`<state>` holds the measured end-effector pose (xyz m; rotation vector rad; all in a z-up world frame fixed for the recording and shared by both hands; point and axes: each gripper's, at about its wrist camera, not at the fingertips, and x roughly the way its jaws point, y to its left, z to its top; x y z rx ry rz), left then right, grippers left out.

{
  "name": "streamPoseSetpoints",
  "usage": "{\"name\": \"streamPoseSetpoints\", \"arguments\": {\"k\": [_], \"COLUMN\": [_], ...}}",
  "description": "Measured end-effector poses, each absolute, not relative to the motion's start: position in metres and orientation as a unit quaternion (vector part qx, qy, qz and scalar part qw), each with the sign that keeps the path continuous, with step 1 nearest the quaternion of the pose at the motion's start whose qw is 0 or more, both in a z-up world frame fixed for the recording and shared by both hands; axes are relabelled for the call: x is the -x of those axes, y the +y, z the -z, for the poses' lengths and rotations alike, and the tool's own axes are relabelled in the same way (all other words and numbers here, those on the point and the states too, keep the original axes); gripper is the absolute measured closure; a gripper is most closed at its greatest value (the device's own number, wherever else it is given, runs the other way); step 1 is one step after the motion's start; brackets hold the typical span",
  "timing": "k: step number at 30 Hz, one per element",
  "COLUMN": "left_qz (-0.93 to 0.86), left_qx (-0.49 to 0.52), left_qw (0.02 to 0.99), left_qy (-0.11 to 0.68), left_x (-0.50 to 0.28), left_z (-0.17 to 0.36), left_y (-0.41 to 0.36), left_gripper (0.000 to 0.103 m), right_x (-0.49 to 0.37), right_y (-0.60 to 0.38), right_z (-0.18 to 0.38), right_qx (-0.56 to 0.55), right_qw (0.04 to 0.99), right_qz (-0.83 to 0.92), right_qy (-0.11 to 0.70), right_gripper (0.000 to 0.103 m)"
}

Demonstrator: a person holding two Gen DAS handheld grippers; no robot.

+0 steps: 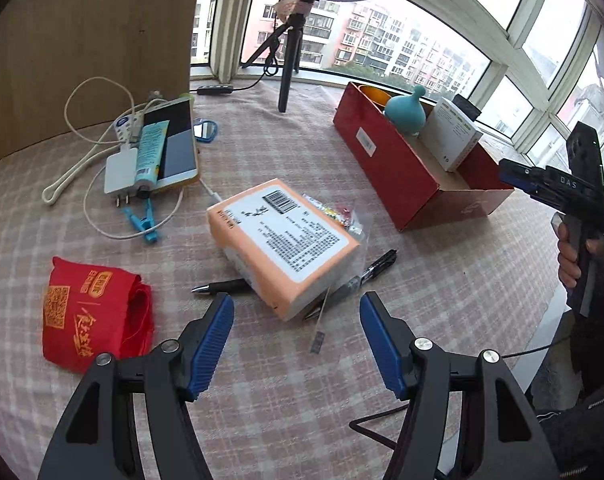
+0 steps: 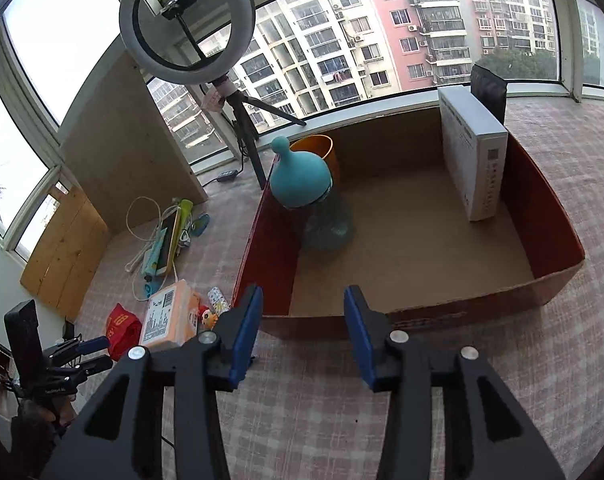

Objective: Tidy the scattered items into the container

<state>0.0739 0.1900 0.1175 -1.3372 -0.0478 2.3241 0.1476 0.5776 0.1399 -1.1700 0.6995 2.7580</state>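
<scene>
On the checked cloth, nearest first:
Left gripper: jaws wide apart, nothing between them, hanging just short of the pack.
Right gripper: jaws apart and bare, facing the box's near wall.
Red pouch: lies flat to the left, apart from the rest.
Pack: orange, label up, lying across a pen and on a clear packet; a second pen pokes out on its right.
Charger pile: phone, tube, plug, cable and a blue clip in a tangle, further off.
Box: red, open-topped; holds a teal bottle, an orange cup and a white carton, with bare floor between.
Risk: the pack looks wide for the jaws, so a corner grip could slip; lifting it may drag the pens or packet along; the cable could snag and pull the phone; a careless drop could tip the bottle.
</scene>
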Motion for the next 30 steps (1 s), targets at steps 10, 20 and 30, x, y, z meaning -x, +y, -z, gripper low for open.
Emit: {"name": "streamPoseSetpoints", "arguments": {"k": [10,20,30], "left_qz": [-0.856,-0.863,-0.872], "left_qx": [0.464,0.433,0.407], "left_qw": [0.227,0.261,0.271], "left_qy": [-0.013,0.014,0.027], "left_x": [-0.085,-0.100,-0.096], "left_z": [-0.139,-0.180,-0.201], "left_y": [0.158,0.142,0.133], "left_gripper": [0.041,0.039,0.036], "right_x": [-0.174,-0.175,-0.183], "right_y": [0.507,0.445,0.424], "right_z": [-0.171,-0.185,-0.201], "right_qx": [0.372,0.381,0.366], "right_qw": [0.052,0.134,0.175], "right_qz": [-0.913,-0.909,-0.909], "right_qy": [0.163,0.106,0.093], "right_gripper": [0.054,0.042,0.036]}}
